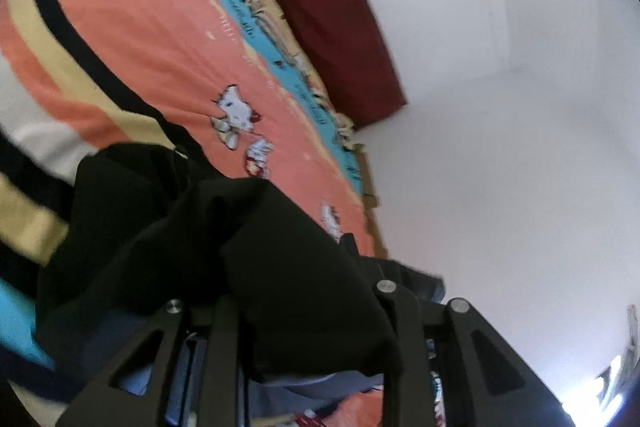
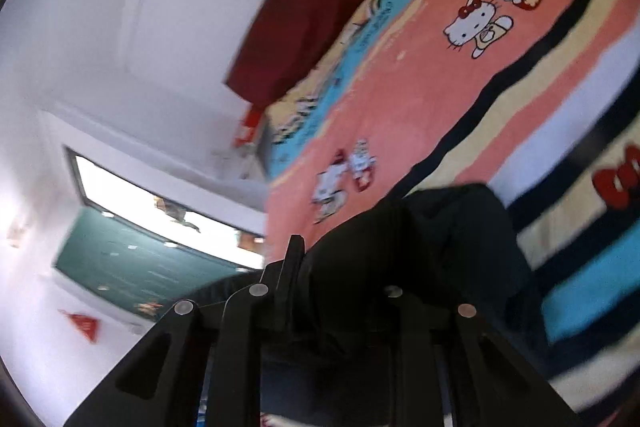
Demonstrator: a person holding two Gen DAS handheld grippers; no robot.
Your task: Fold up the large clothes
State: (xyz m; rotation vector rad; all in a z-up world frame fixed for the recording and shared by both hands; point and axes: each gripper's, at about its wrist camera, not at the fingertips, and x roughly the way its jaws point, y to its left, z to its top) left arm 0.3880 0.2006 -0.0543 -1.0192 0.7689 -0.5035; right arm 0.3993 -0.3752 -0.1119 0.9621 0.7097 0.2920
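A large black garment hangs bunched over my left gripper, whose jaws are closed on a thick fold of it. Only one black fingertip pokes out past the cloth. In the right wrist view the same black garment is heaped over my right gripper, which is also shut on it. One finger shows at the left of the cloth and the other is buried. Both grippers are held above the bed with the garment lifted off it.
Below lies a bed with a pink, blue and cream striped cartoon-cat bedspread. A dark red cushion leans on the white wall. A window is off the bed's end.
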